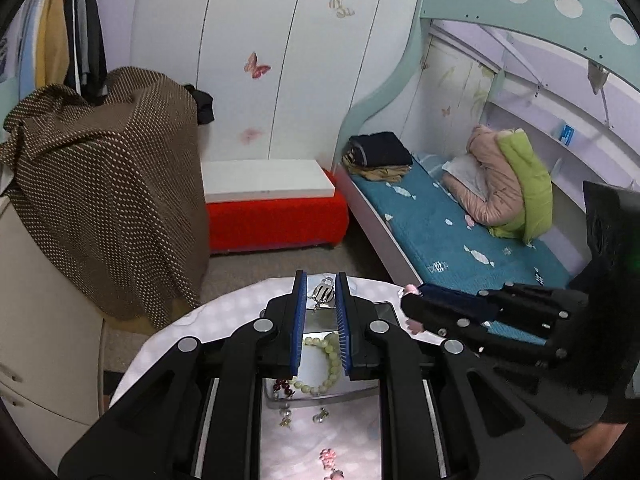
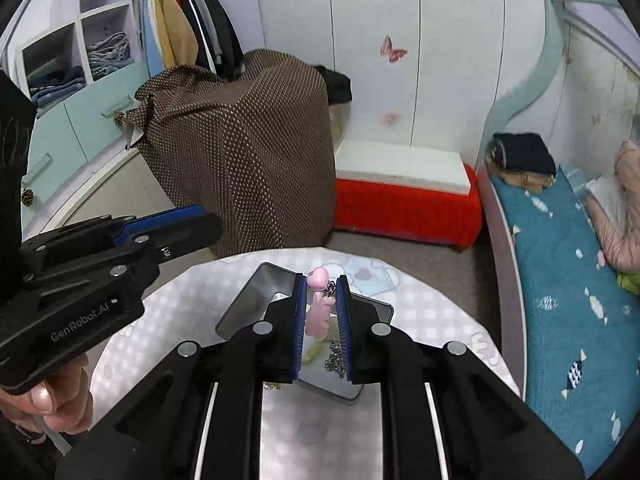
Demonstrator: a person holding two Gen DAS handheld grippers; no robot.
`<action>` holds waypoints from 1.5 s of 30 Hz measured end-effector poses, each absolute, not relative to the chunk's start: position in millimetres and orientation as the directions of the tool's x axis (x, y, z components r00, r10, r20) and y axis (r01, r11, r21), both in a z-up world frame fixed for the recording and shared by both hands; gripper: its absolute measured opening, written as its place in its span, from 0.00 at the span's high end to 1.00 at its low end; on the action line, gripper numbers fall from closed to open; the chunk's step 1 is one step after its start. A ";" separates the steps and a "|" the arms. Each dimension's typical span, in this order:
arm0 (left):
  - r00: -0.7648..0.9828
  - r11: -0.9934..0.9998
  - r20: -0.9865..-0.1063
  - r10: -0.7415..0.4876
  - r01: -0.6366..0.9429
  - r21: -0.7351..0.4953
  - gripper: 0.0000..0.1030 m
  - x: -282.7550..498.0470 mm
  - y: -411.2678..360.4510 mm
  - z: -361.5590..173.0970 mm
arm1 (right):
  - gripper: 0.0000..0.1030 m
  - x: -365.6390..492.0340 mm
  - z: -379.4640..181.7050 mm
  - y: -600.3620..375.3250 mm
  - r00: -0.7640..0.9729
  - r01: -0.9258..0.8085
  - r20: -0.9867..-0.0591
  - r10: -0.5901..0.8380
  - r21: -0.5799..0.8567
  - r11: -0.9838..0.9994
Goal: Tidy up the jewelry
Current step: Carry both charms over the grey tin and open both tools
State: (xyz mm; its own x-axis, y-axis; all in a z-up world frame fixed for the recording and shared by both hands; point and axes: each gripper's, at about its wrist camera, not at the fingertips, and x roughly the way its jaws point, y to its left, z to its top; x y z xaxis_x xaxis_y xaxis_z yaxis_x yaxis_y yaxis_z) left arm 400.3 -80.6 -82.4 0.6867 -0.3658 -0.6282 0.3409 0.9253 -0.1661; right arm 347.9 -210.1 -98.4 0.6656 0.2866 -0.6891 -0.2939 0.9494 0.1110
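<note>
Right tongs [image 2: 321, 306] pinch a pink charm [image 2: 318, 308] with its dark chain [image 2: 335, 358] dangling over the mirrored tray [image 2: 256, 292] beneath, seemingly to lower it in, while left tongs [image 1: 321, 304], beside them, stand parted and empty above a green bead bracelet [image 1: 326, 364] already there on the worktop [image 2: 168, 312].

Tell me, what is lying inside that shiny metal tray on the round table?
The metal tray holds a pale green bead bracelet, dark red beads and a dark chain. The left gripper hides the tray's sides.

Pink charm [image 2: 318, 308] in right gripper [image 2: 321, 286]
</note>
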 end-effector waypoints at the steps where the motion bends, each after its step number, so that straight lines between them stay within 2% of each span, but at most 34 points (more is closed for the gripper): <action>1: 0.681 0.925 -0.635 -0.365 0.339 -0.169 0.86 404.3 -82.4 -85.0 | 0.87 350.4 -101.3 -210.6 0.659 -0.290 -0.696 0.287 0.117 0.950; 12: 0.632 0.933 -0.694 -0.345 0.312 -0.180 0.84 428.0 -82.5 -112.6 | 0.85 367.4 -119.9 -216.9 0.602 -0.264 -0.741 0.298 0.168 0.950; 13: 0.627 0.933 -0.698 -0.344 0.313 -0.179 0.77 429.4 -82.2 -114.0 | 0.85 368.0 -121.2 -217.8 0.599 -0.258 -0.743 0.299 0.175 0.950; 14: 0.629 0.934 -0.699 -0.342 0.311 -0.177 0.61 429.9 -81.4 -114.0 | 0.85 368.4 -122.3 -218.4 0.596 -0.256 -0.745 0.301 0.180 0.950; 15: 0.637 0.937 -0.694 -0.334 0.303 -0.172 0.53 428.7 -79.8 -113.7 | 0.84 369.4 -123.0 -218.4 0.593 -0.254 -0.747 0.301 0.181 0.950; 17: 0.654 0.940 -0.681 -0.330 0.294 -0.173 0.29 425.6 -75.8 -111.6 | 0.80 369.4 -124.6 -219.6 0.588 -0.251 -0.749 0.306 0.190 0.949; 19: 0.674 0.946 -0.668 -0.316 0.278 -0.167 0.22 422.3 -71.5 -107.7 | 0.75 370.1 -125.3 -222.2 0.589 -0.242 -0.749 0.304 0.196 0.950; 20: 0.683 0.949 -0.663 -0.307 0.270 -0.161 0.16 420.5 -69.7 -105.5 | 0.67 370.0 -125.2 -223.5 0.591 -0.236 -0.748 0.303 0.199 0.951; 21: 0.693 0.952 -0.657 -0.298 0.262 -0.155 0.12 418.0 -68.4 -103.4 | 0.47 369.8 -124.9 -224.7 0.593 -0.231 -0.746 0.302 0.201 0.952; 22: 0.706 0.957 -0.649 -0.285 0.252 -0.146 0.10 415.8 -66.2 -100.9 | 0.31 368.6 -124.0 -226.6 0.601 -0.223 -0.741 0.300 0.205 0.953; 23: 0.716 0.960 -0.642 -0.273 0.244 -0.135 0.08 413.1 -64.4 -99.0 | 0.06 366.8 -122.4 -229.0 0.616 -0.209 -0.732 0.292 0.206 0.956; 25: 0.739 0.969 -0.630 -0.238 0.222 -0.106 0.05 405.8 -60.6 -94.5 | 0.07 363.2 -120.6 -233.7 0.640 -0.184 -0.718 0.272 0.200 0.962; 28: 0.770 0.978 -0.606 -0.201 0.197 -0.073 0.05 394.0 -55.3 -88.7 | 0.07 360.0 -121.4 -239.1 0.643 -0.148 -0.726 0.245 0.197 0.969; 45: 0.852 0.990 -0.506 -0.135 0.136 -0.035 0.05 323.4 -39.0 -54.1 | 0.07 308.8 -80.9 -237.7 0.754 -0.140 -0.618 0.221 0.177 0.974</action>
